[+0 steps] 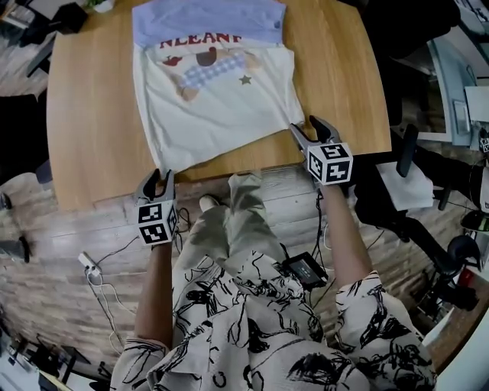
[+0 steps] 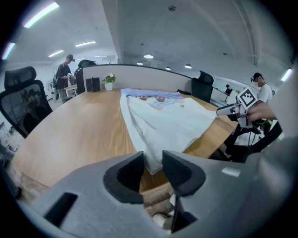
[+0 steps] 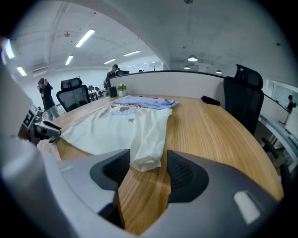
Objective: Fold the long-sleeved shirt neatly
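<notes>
While it lies spread flat on the light, round-edged wooden table [image 1: 92,114], the cream long-sleeved cotton shirt [image 1: 218,107] shows a pale blue band [image 1: 206,23] folded across its far end. Below the band come red block letters [image 1: 200,38], a cartoon print with a blue checked patch and a small grey star [image 1: 245,79]. Its cloth looks soft and thin, with shallow creases near the hem, and the hem runs slantwise close to the table's near edge. At the hem's left corner sits the left gripper [image 1: 156,180], grey matt plastic with a black-and-white marker cube [image 1: 157,221]. Its jaws stand a narrow gap apart with the shirt's corner tip between them, and the pads do not press on it. The tabletop shows fine straight grain and a smooth finish. At the hem's right corner sits the right gripper [image 1: 304,127] under its own marker cube [image 1: 330,163]. Its ribbed jaws are spread wide either side of the rolled cloth corner and are clear of it.
</notes>
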A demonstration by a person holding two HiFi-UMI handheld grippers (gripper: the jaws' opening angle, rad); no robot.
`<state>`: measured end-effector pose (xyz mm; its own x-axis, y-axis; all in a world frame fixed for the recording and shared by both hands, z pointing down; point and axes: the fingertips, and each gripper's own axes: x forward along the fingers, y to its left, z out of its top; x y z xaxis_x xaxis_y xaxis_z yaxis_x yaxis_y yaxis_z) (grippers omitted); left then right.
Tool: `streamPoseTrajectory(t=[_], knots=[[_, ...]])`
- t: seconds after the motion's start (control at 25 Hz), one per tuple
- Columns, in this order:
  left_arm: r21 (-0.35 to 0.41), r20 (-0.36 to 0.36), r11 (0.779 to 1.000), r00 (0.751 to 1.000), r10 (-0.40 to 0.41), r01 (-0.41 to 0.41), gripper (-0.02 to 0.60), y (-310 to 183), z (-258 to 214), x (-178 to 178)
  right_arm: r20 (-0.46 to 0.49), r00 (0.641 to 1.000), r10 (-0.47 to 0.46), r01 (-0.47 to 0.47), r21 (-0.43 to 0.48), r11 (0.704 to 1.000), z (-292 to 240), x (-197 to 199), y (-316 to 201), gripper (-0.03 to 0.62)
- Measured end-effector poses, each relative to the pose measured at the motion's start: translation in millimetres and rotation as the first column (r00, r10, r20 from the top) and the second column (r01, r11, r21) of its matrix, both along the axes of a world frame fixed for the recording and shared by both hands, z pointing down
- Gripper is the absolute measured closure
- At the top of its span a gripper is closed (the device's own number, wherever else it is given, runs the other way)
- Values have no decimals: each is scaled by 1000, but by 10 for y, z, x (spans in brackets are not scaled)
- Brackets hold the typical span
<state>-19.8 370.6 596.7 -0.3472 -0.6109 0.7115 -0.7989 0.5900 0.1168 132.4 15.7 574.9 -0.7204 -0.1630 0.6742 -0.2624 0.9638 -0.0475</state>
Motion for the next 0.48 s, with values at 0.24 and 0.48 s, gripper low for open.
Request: streamPoseTrajectory(t=[0.24, 0.48], knots=[[-31, -24, 999, 1000, -19, 18, 557, 122, -15, -86, -46, 998, -41, 43, 35, 998, 35, 9, 44, 338], [-73, 1, 996, 999, -53, 53, 557, 413, -51, -270, -82, 989, -120, 126, 77, 989, 75, -100, 193, 341]])
